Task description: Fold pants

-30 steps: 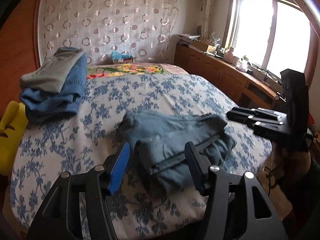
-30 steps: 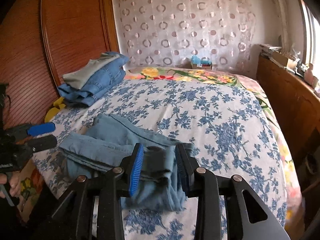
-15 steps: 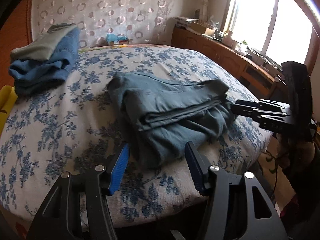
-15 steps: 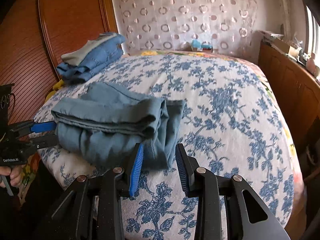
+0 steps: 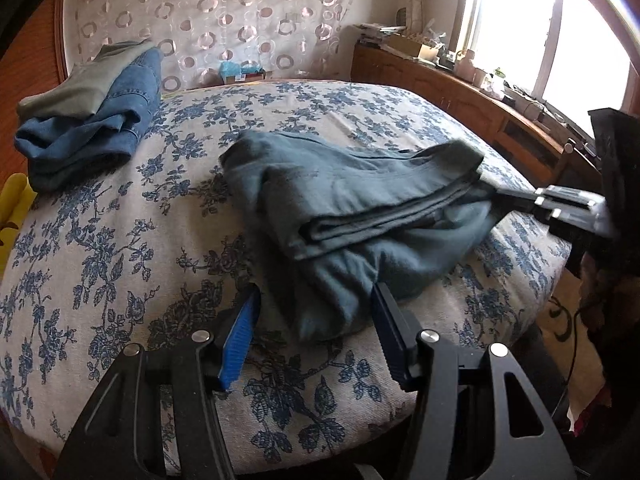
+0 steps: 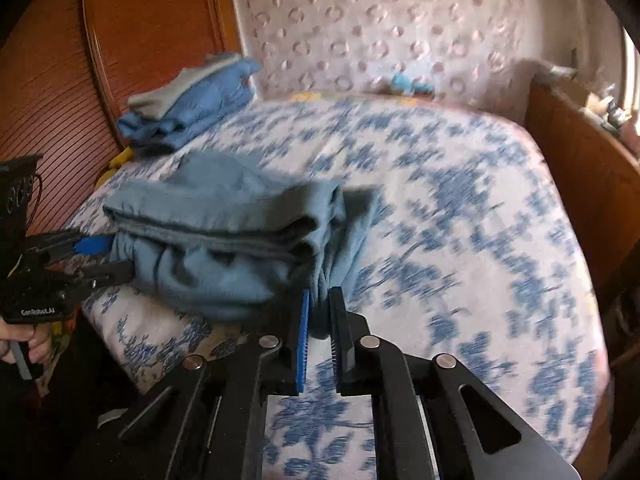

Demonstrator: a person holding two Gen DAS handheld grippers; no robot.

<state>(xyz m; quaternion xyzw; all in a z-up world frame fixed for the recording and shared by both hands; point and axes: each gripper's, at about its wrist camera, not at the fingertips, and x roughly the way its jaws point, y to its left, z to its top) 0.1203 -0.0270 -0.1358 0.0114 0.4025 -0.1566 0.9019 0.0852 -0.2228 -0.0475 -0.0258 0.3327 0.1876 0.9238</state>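
Observation:
Folded blue-grey pants [image 5: 352, 200] lie near the front edge of the floral bed [image 5: 120, 240]. My left gripper [image 5: 316, 300] is open, its fingers either side of the pants' near corner, not clamping. In the right wrist view my right gripper [image 6: 318, 312] is shut on the pants' [image 6: 224, 236] right-hand edge, cloth bunched between the pads. The right gripper also shows in the left wrist view [image 5: 520, 200], its tips in the cloth. The left gripper shows at the pants' left end in the right wrist view [image 6: 104, 260].
A stack of folded jeans and grey pants [image 5: 88, 120] sits at the bed's far left by the wooden headboard [image 6: 120, 60]. A yellow object [image 5: 12, 208] lies at the left edge. A wooden cabinet [image 5: 480, 108] runs under the window at right.
Both grippers have moved in close to the pants. My right gripper has closed on the pants' right edge; the right view is motion-blurred. The left gripper has stayed open.

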